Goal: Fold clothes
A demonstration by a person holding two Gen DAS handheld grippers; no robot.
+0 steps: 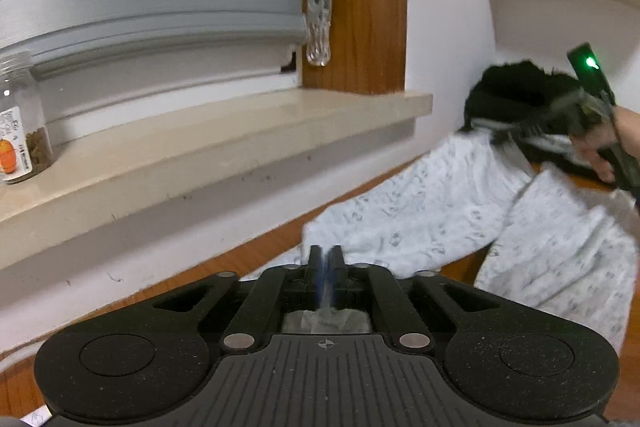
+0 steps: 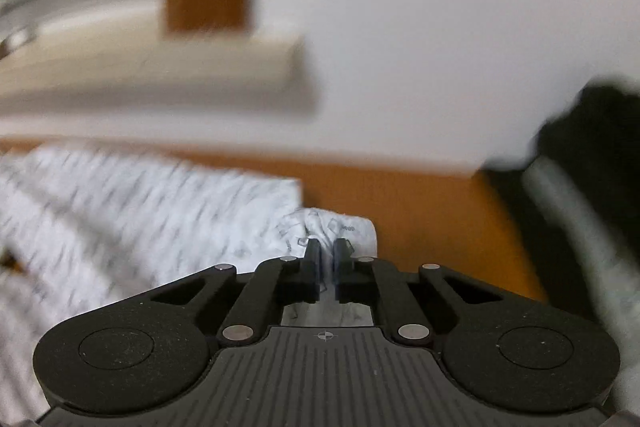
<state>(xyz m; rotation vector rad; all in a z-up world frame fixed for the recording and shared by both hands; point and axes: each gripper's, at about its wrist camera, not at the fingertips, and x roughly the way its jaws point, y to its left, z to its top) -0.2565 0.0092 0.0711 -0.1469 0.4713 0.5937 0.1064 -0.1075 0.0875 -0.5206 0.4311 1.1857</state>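
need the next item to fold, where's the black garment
In the left wrist view the black garment lies bunched at the far right against the white wall, just beyond the white patterned garment.

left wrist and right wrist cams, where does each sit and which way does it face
Left wrist: on the left tool, facing the windowsill and wall; a hand holding the right tool shows at right.
Right wrist: on the right tool, shut on white cloth, facing the wall; no hand shows.
Shared: white cloth, black garment, sill.
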